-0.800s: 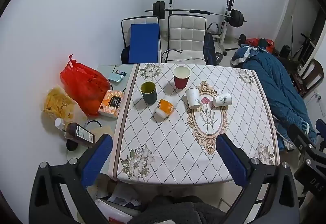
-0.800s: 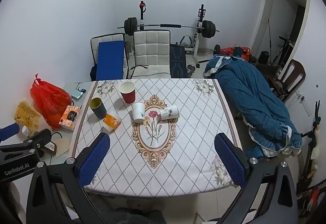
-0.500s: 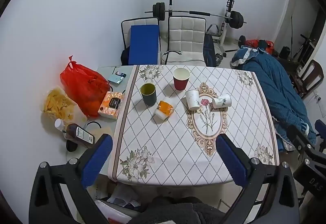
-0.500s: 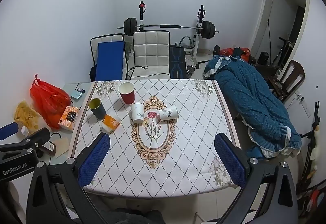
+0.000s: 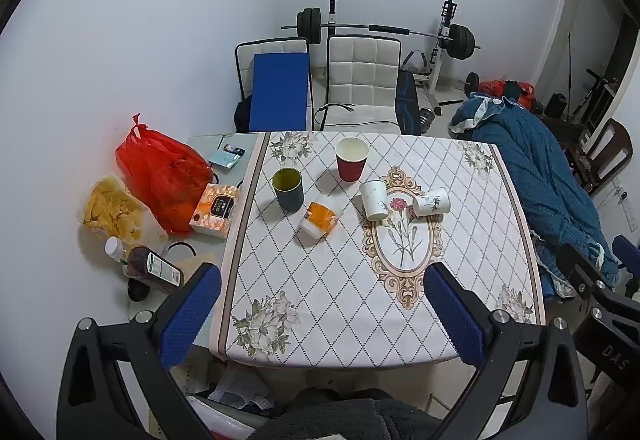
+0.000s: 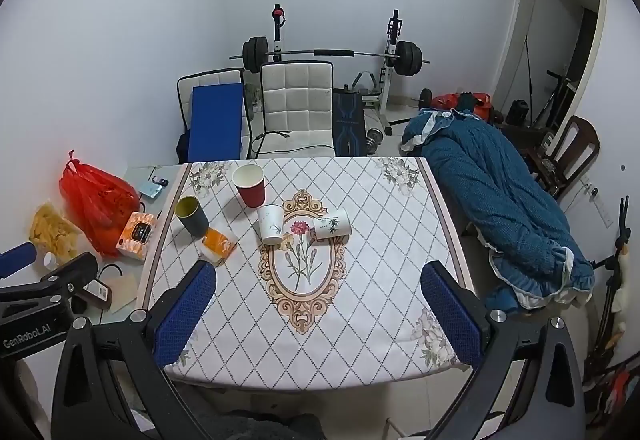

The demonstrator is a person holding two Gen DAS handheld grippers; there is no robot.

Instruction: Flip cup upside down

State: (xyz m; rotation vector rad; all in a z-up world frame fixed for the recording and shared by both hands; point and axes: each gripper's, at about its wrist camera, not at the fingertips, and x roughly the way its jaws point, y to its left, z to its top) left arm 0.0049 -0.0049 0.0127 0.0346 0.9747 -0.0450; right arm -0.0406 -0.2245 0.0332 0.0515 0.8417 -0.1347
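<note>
White walls and a weight bench are seen behind a table (image 5: 360,304) covered by a patterned cloth. Five cups are grouped at its far half, around a red cup (image 5: 351,159): three upright, an orange cup (image 5: 320,218) and a white cup (image 5: 432,202) tipped over. Both the left gripper (image 5: 322,304) and right gripper (image 6: 318,300) are held wide apart, empty, well short of the cups, presumably before a target is chosen.

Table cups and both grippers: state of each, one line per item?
red cup: upright, mouth up
dark green cup: upright, mouth up
orange cup: on its side
white cup: upright, mouth up
floral white cup: on its side
left gripper: open, empty
right gripper: open, empty
brown bottle: lying down, capped
red bag: tied shut
</note>
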